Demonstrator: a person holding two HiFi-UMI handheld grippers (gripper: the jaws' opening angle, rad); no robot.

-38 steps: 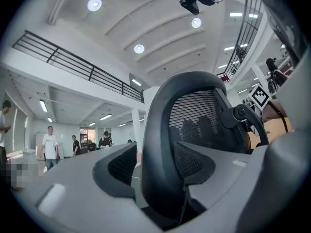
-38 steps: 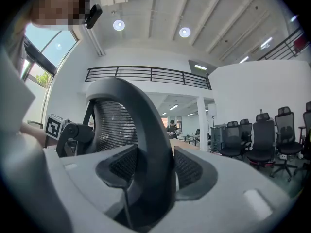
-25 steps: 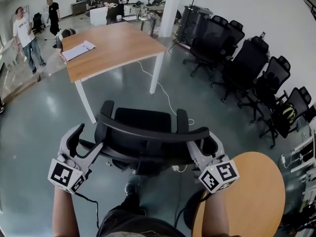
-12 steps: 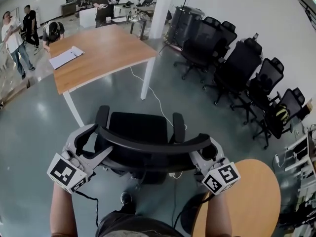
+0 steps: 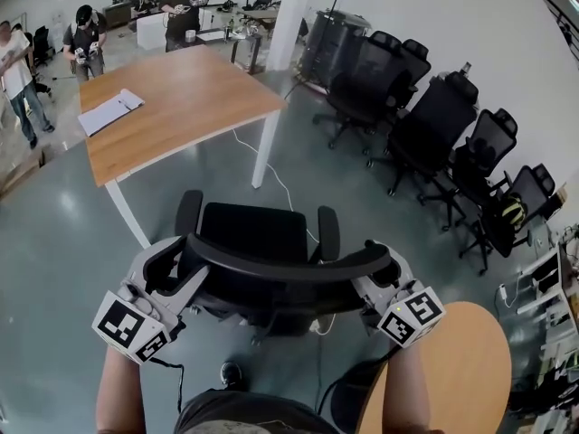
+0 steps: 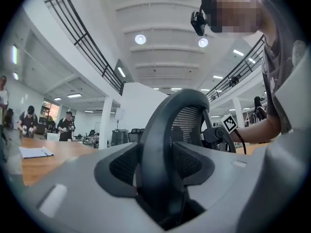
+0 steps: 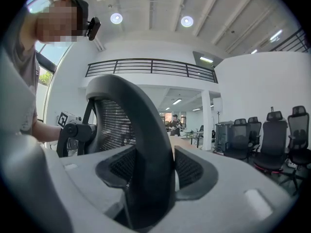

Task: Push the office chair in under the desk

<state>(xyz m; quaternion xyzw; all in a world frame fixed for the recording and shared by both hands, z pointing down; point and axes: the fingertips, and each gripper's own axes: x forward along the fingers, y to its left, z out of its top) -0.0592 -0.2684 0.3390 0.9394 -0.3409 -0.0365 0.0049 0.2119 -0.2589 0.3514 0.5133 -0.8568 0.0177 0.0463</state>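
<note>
The black office chair (image 5: 253,233) stands on the grey floor just short of the wooden desk (image 5: 181,107), seat facing the desk. My left gripper (image 5: 185,262) is at the left end of the curved backrest rim (image 5: 289,265). Its jaws are closing, and in the left gripper view both pads (image 6: 124,166) lie against the rim (image 6: 165,130). At the rim's right end my right gripper (image 5: 380,268) is shut on it; the right gripper view shows the rim (image 7: 131,106) filling the gap between the pads (image 7: 194,171).
A row of black office chairs (image 5: 434,125) lines the right wall. A round wooden table (image 5: 461,369) sits at my lower right. Papers (image 5: 109,111) lie on the desk, a white cable (image 5: 280,183) runs across the floor, and people (image 5: 86,39) stand behind the desk.
The left gripper's jaws have drawn in around the backrest rim. The chair and both grippers have shifted slightly toward the desk. The people at the back have moved.
</note>
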